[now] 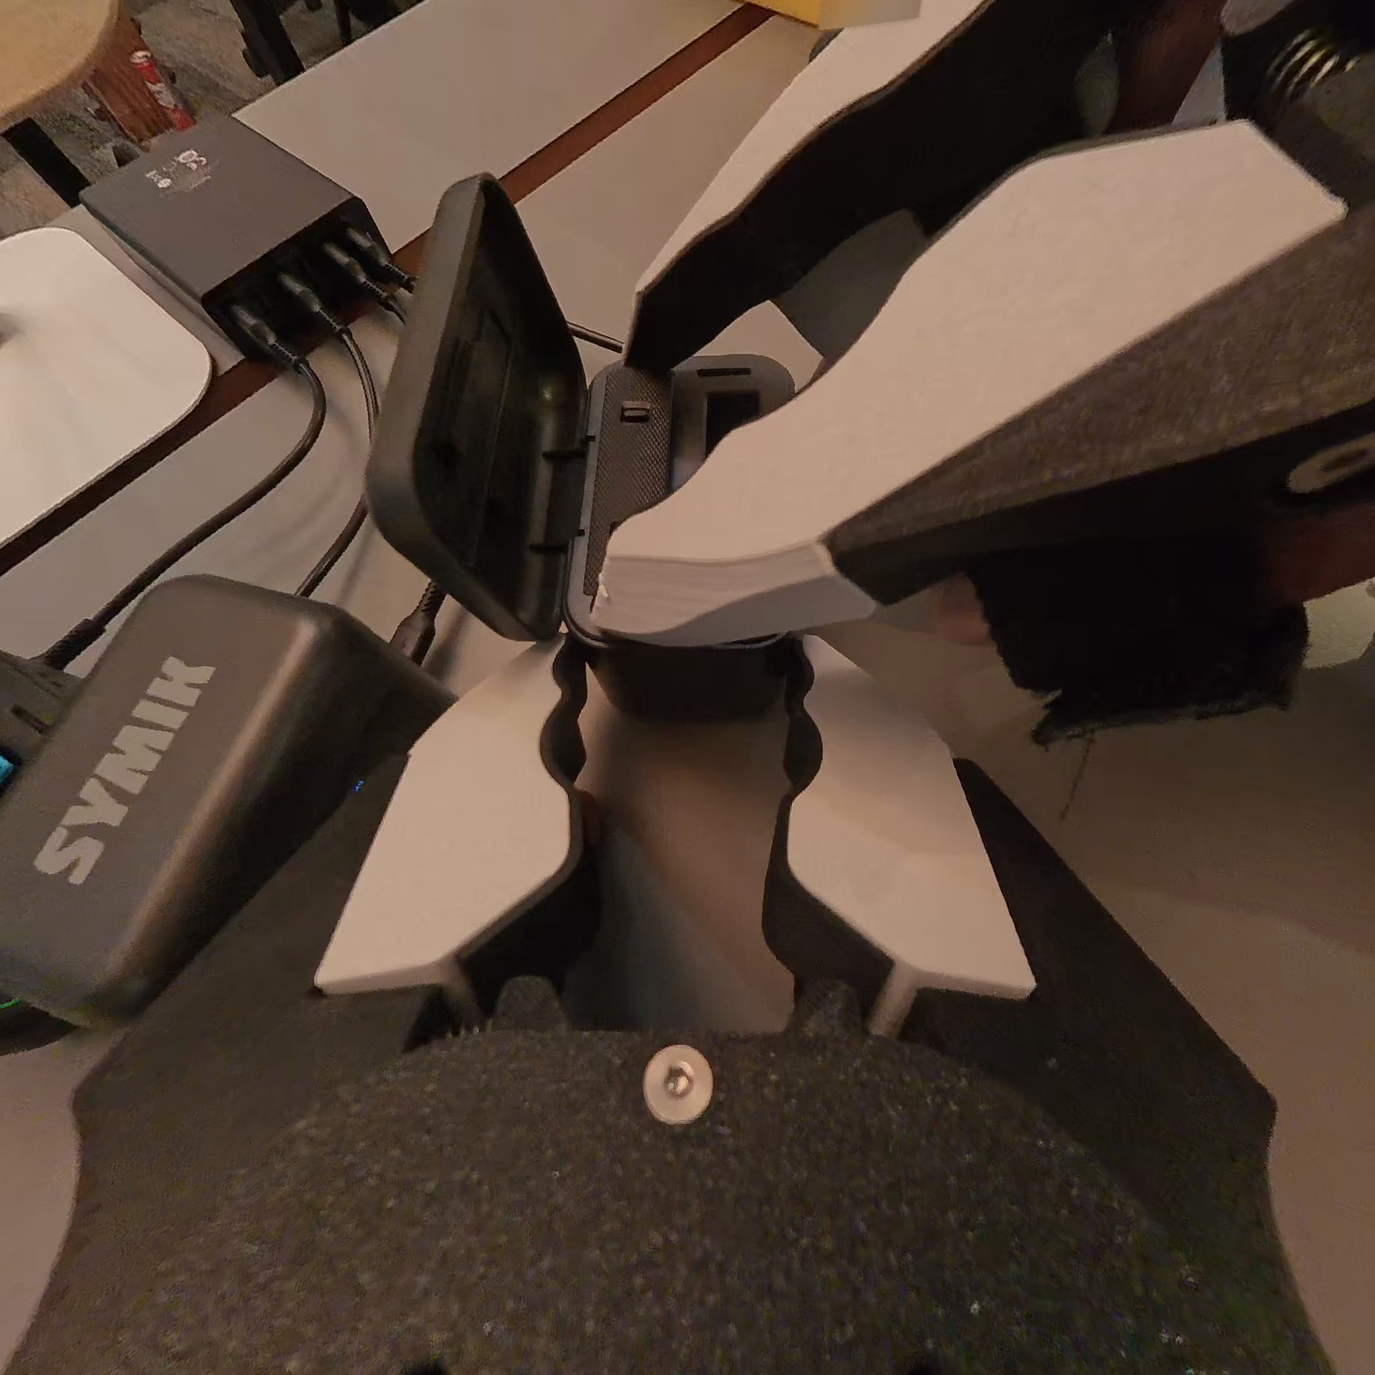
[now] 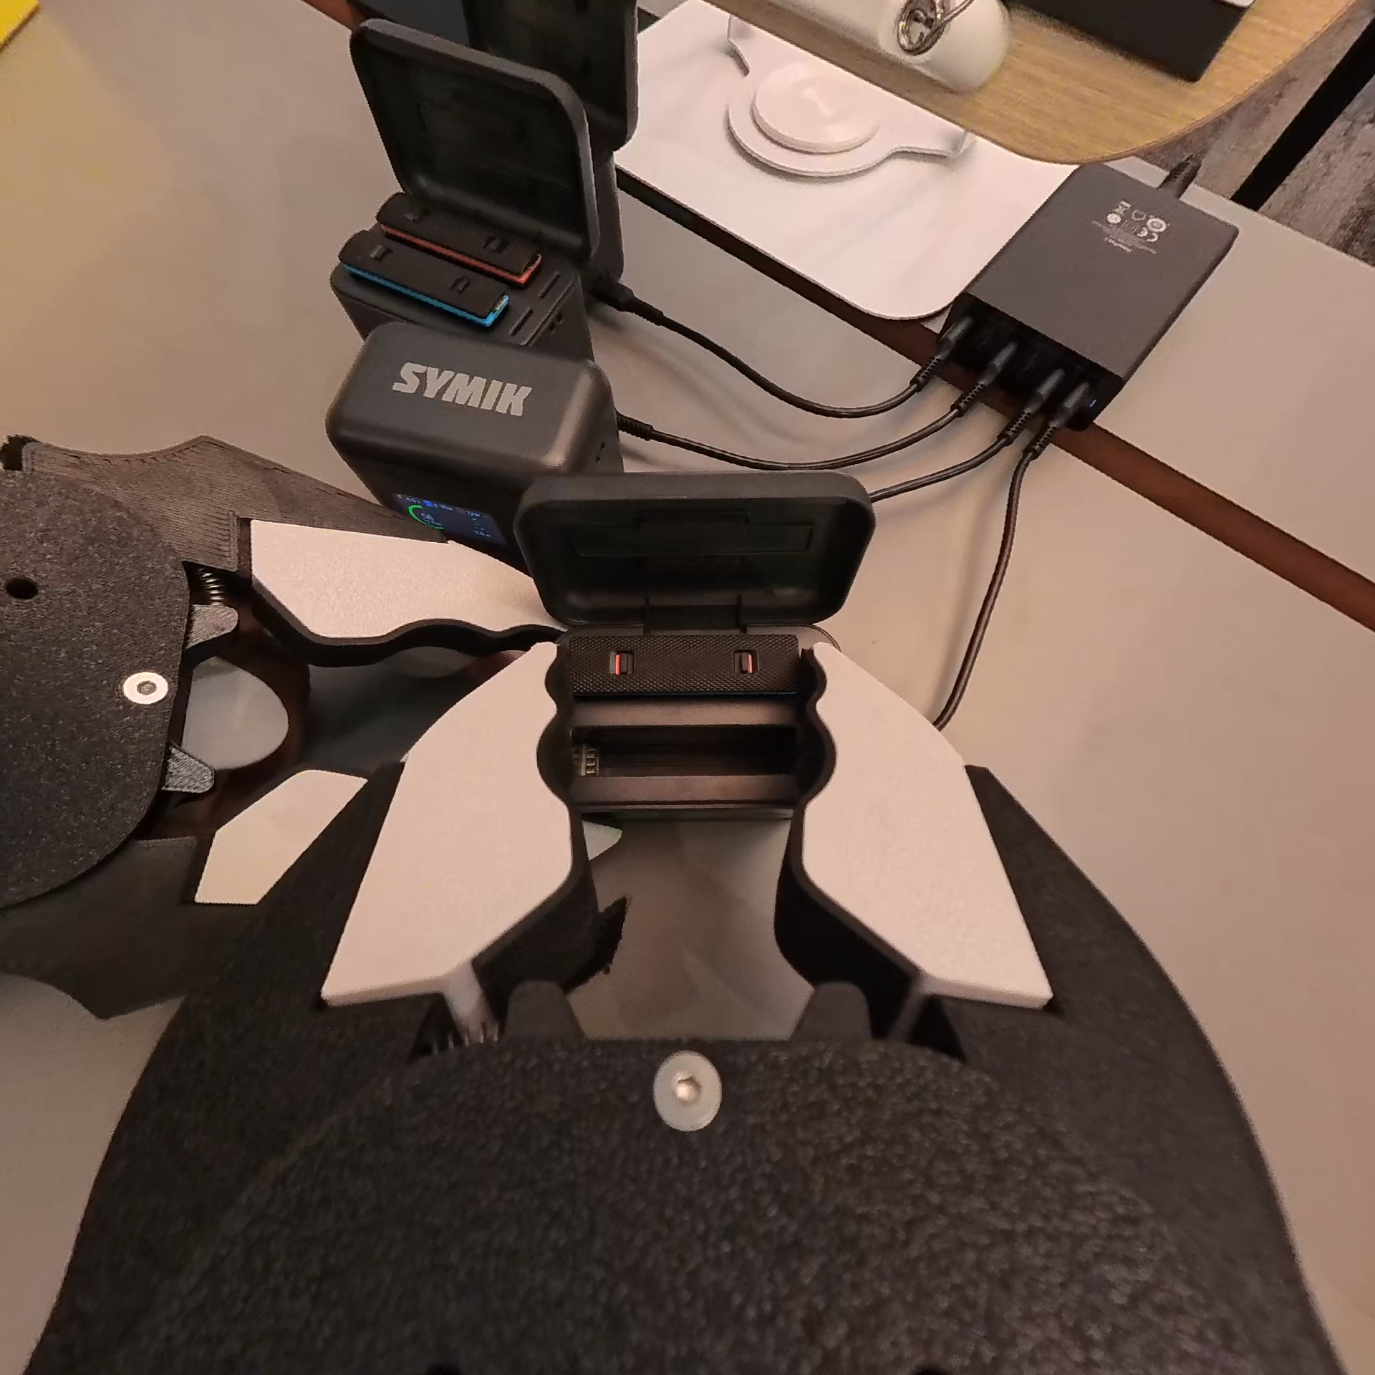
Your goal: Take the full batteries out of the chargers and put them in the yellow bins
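Observation:
A black charger [image 2: 684,807] stands open with its lid [image 2: 692,550] up; it also shows in the left wrist view [image 1: 692,692]. One black battery [image 2: 681,662] with red latches sits in its rear slot. The front slot [image 2: 684,759] is empty. My right gripper [image 2: 681,670] is over the charger with a finger at each end of the battery, closed on it. My left gripper [image 1: 684,670] is shut on the charger's body from the side. In the left wrist view, the right gripper [image 1: 621,472] reaches in from the upper right.
A closed lettered charger [image 2: 469,402] stands just behind, also in the left wrist view [image 1: 149,781]. Behind it, an open charger [image 2: 536,312] holds a red-edged battery [image 2: 454,242] and a blue-edged one [image 2: 420,286]. Cables [image 2: 781,446] run to a black power hub [image 2: 1079,297]. A white pad [image 2: 818,186] lies beyond. Spacing between my two grippers at the tips: around 4 cm. From either gripper's tips it is about 20 cm to the black power hub [image 2: 1079,297]. The left camera catches it too, in the left wrist view [image 1: 248,214].

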`<state>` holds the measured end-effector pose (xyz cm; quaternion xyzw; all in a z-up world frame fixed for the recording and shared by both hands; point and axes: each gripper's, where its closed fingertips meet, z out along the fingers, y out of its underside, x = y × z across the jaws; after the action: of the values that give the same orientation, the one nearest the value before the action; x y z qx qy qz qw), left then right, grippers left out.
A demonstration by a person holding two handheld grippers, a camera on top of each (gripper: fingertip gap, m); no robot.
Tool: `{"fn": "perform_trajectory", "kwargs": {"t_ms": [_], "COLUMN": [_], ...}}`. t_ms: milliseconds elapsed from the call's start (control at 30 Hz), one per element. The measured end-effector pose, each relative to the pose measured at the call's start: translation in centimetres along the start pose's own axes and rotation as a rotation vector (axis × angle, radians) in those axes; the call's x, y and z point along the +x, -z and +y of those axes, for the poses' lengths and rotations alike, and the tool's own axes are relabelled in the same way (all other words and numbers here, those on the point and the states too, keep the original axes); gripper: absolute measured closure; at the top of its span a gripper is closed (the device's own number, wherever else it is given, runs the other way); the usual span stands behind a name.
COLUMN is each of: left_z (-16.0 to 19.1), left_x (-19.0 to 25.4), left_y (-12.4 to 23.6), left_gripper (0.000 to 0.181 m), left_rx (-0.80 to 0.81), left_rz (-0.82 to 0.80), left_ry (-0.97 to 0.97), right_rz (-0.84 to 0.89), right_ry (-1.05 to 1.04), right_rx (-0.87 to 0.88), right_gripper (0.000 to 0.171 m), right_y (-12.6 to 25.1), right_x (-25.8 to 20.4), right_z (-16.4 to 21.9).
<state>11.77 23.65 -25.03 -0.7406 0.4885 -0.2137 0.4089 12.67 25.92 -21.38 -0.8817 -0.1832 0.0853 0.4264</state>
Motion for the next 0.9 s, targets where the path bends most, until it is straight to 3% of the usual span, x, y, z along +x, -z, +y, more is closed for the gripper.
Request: {"fn": "perform_trajectory", "kwargs": {"t_ms": [333,433,500,667,900], "left_z": [-0.1,0.0,0.0,-0.1,-0.1], "left_x": [0.1,0.0,0.0,0.0,0.0], "left_y": [-0.2,-0.2,-0.2,-0.2,-0.1], "left_gripper": [0.129,0.129,0.129,0.129,0.129], "left_rx": [-0.005,-0.012,-0.011,-0.007,0.008], "left_rz": [0.005,0.031,0.023,0.031,0.032], "left_ry": [-0.010,0.025,0.014,0.016,0.007], "right_rz": [-0.011,-0.037,0.016,-0.034,0.021], "right_ry": [-0.005,-0.053,0.038,-0.029,-0.084], "right_rx": [0.003,0.101,0.096,0.126,0.131], "right_gripper": [0.114,0.114,0.114,0.113,0.113], "right_y": [0.1,1.9,2.8,4.4,6.9], "right_x": [0.2,0.6,0.9,1.5,4.6], "right_z": [0.0,-2.5,-3.2,-3.7,-2.9]}}
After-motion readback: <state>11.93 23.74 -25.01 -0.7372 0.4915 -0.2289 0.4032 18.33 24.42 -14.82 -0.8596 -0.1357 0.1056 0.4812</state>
